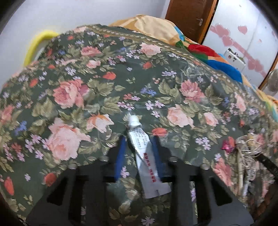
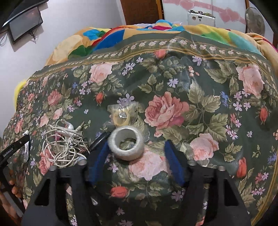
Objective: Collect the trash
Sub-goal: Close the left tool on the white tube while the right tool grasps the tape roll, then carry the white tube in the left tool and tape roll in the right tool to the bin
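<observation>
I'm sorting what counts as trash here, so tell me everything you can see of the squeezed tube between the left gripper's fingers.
The tube is small, silver-white, metal-looking, with a white screw cap at its far end and a flattened, creased tail nearest the camera. Fine print covers its upper body; red characters run along its lower half. It lies flat on the floral cloth, cap pointing away, slightly slanted. The left gripper brackets it, blue-padded fingers close on both sides; the right one looks to touch it, firm contact is unclear.

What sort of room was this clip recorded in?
Probably a bedroom: a floral cloth is spread over bright patchwork bedding, with a wooden door behind and a wall-mounted screen.
</observation>
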`<state>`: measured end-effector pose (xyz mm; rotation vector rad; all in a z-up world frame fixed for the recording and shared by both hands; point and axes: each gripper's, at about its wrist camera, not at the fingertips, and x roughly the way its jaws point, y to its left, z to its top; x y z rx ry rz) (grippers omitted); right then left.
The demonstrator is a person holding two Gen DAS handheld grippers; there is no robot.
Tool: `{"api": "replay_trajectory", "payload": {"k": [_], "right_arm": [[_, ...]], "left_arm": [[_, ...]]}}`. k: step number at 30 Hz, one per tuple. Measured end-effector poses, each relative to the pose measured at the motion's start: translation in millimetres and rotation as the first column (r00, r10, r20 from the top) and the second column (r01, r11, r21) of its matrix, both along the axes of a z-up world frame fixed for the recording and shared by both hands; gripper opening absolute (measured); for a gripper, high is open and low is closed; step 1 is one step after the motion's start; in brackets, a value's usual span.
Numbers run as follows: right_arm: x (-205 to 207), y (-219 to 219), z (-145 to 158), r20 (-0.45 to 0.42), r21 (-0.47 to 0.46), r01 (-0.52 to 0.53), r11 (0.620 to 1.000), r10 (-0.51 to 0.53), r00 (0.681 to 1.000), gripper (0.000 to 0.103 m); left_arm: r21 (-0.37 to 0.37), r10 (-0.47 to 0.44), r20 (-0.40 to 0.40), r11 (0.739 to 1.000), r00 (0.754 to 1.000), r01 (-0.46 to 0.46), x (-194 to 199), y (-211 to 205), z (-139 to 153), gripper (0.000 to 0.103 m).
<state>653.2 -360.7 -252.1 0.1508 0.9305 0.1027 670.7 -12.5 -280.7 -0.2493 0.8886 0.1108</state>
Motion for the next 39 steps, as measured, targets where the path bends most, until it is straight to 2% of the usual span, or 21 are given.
{"api": "replay_trajectory", "payload": {"k": [1, 2, 4, 8, 13, 18, 24, 30, 33, 39], "right_arm": [[-0.3, -0.7, 0.4, -0.002, 0.005, -0.007, 1.0, 0.007, 1.0, 0.041], [1.3, 1.3, 0.4, -0.004, 0.0, -0.011, 1.0, 0.011, 1.0, 0.036], [1.7, 4.2, 1.8, -0.006, -0.02, -0.008, 1.0, 0.008, 1.0, 0.036], [-9.0, 4.5, 13.9, 0.001, -0.043, -0.002, 0.999, 0.002, 1.0, 0.036], [-29.2, 10.5, 40.1, 0.024, -0.07, -0.017, 0.997, 0.019, 1.0, 0.036], [-60.1, 22.1, 81.5, 0.079, -0.1, -0.053, 0.994, 0.061, 0.995, 0.036], [-98.2, 39.4, 133.3, 0.144, -0.106, -0.09, 0.99, 0.105, 0.984, 0.036], [-138.7, 59.9, 173.7, 0.186, -0.083, -0.143, 0.986, 0.157, 0.97, 0.036], [-165.8, 79.5, 192.5, 0.213, -0.106, -0.177, 0.979, 0.196, 0.957, 0.036], [-216.6, 120.6, 215.3, 0.251, -0.141, -0.254, 0.957, 0.283, 0.926, 0.036]], "left_arm": [[0.003, -0.006, 0.005, 1.0, 1.0, 0.006, -0.6, -1.2, 0.8, 0.015], [0.008, -0.012, 0.012, 1.0, 1.0, 0.012, -3.2, -2.8, 3.4, 0.009], [0.0, -0.03, 0.022, 1.0, 0.999, 0.03, -9.4, -5.2, 9.4, 0.004], [0.011, -0.081, 0.0, 0.997, 0.997, 0.081, -24.4, -16.1, 21.9, 0.004], [0.033, -0.117, 0.007, 0.993, 0.993, 0.116, -56.0, -29.2, 53.0, 0.004], [0.015, -0.157, 0.029, 0.988, 0.987, 0.157, -92.1, -40.0, 99.0, 0.004], [0.052, -0.194, 0.094, 0.98, 0.976, 0.19, -142.6, -46.8, 162.0, 0.004], [0.066, -0.205, 0.152, 0.978, 0.967, 0.197, -195.0, -39.5, 206.7, 0.004], [0.07, -0.206, 0.171, 0.978, 0.963, 0.196, -225.0, -31.0, 223.4, 0.004], [0.04, -0.18, 0.174, 0.984, 0.968, 0.175, -280.6, -4.1, 241.9, 0.004]]}}
